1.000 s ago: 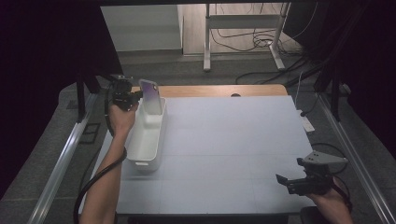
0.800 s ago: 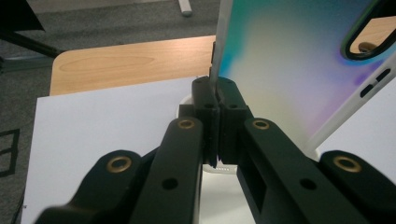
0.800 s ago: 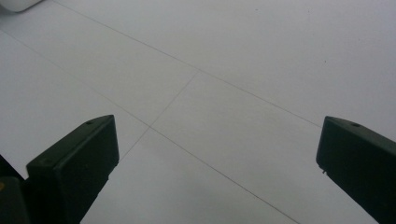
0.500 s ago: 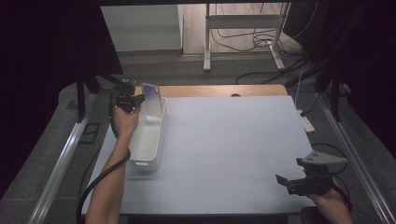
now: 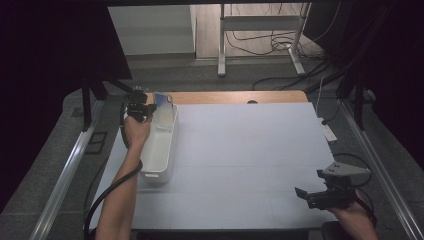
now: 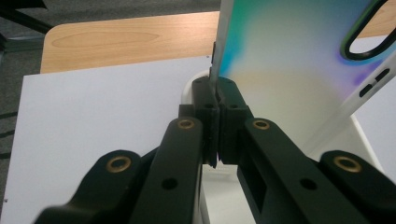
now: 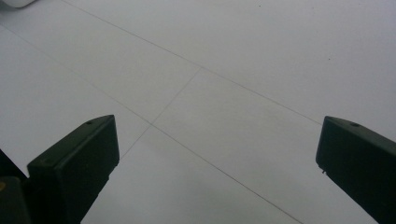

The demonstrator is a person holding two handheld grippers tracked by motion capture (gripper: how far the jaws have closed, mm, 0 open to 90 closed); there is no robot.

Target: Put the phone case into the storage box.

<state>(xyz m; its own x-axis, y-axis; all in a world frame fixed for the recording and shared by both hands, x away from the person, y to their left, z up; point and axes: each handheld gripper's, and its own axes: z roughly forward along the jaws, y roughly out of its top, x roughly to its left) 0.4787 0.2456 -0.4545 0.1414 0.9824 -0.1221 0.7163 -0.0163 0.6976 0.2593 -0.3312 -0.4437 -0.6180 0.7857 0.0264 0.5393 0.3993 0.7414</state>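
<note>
My left gripper [image 5: 146, 106] is shut on the edge of an iridescent phone case [image 5: 163, 103], held upright over the far end of a long white bin [image 5: 159, 145]. In the left gripper view the black jaws [image 6: 216, 114] pinch the case [image 6: 289, 65], whose camera cutout shows at the upper right, with the bin's white rim [image 6: 198, 86] just beyond. My right gripper [image 5: 306, 195] hovers low over the white table top near the front right corner, open, with nothing between its jaws [image 7: 217, 158].
A white mat [image 5: 250, 150] covers the table, with a strip of bare wood [image 5: 235, 96] along the far edge. A white power strip [image 5: 329, 132] lies off the table's right side. Cables trail on the floor behind.
The left gripper has carried the phone case a little farther from the person, toward the bin's far end. The right gripper has stayed in place.
</note>
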